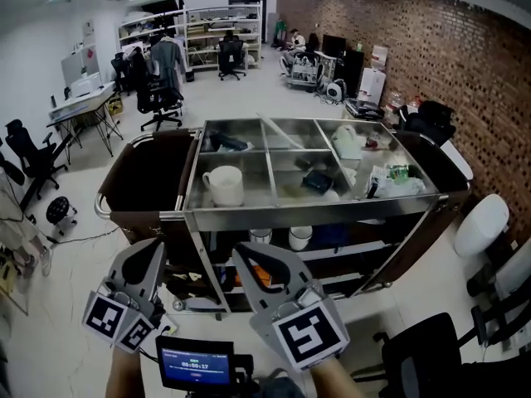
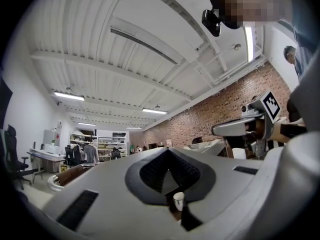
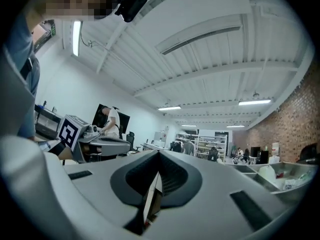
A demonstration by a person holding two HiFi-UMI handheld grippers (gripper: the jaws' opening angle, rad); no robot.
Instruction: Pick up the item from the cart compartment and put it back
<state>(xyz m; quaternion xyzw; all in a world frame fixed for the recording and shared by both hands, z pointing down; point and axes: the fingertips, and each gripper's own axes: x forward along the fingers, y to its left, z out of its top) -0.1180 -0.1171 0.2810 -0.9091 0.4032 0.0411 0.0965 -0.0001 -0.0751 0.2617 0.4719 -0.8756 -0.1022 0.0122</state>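
While hanging short of the near rim of the stainless-steel compartment cart [image 1: 315, 214], not yet reaching over it. On the left gripper [image 1: 158, 247], fingers pressed together at the tips, nothing between them. On the right gripper [image 1: 243, 252], likewise fully together and empty. Both aimed roughly level toward the cart's front.

Judged the likeliest item: the white ceramic mug [image 1: 224, 185], standing upright in the cart's front-left compartment. Lies straight ahead, beyond the near rim, between the lines of the 2 grippers and, from the head view, a little nearer the right one's tips. Long axis vertical, so probably best met across its rim or side, after moving forward over the edge and opening. Could equally be the dark flat object [image 1: 318, 181] in the front-middle compartment, also on the right gripper's side. Cannot tell which from the task wording alone.

Elsewhere on top: white plastic clutter [image 1: 365, 152] toward the cart's right edge. Below: 2 white cups [image 1: 300, 237] on a lower shelf near the front.

Around: pale glossy floor, red brick wall [image 1: 431, 65] along the right, black office chair [image 1: 415, 347] close by the right gripper, shelving and desks at the far end under strip lights.
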